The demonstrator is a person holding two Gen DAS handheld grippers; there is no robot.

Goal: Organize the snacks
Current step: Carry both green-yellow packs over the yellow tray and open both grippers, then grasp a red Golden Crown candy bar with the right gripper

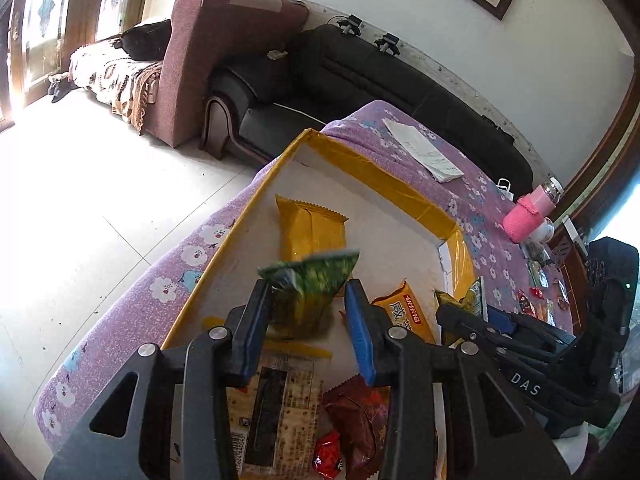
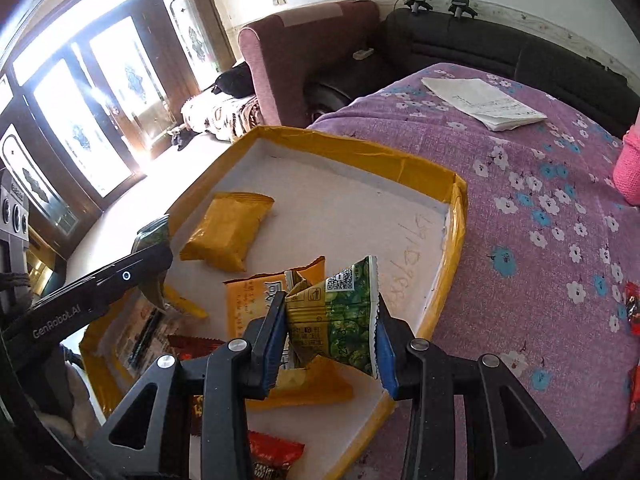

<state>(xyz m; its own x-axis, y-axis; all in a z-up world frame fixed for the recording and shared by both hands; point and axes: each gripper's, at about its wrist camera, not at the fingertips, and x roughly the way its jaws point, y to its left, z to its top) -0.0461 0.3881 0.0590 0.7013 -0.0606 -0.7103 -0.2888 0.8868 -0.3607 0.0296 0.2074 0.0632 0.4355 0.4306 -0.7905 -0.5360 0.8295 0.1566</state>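
floor [image 1: 80,200]: pale tiles, sunlit | black sofa [image 1: 360,76] | maroon armchair [image 1: 216,60] | white wall [image 1: 520,52]

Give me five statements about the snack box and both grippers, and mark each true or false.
1. The left gripper holds a green packet. True.
2. The right gripper is empty. False: its fingers clamp a green-and-gold packet.
3. A plain yellow packet lies inside the yellow-rimmed box. True.
4. The box sits on the bare floor. False: it rests on a purple flowered cloth.
5. Folded white paper lies inside the box. False: it lies on the cloth, beyond the box.
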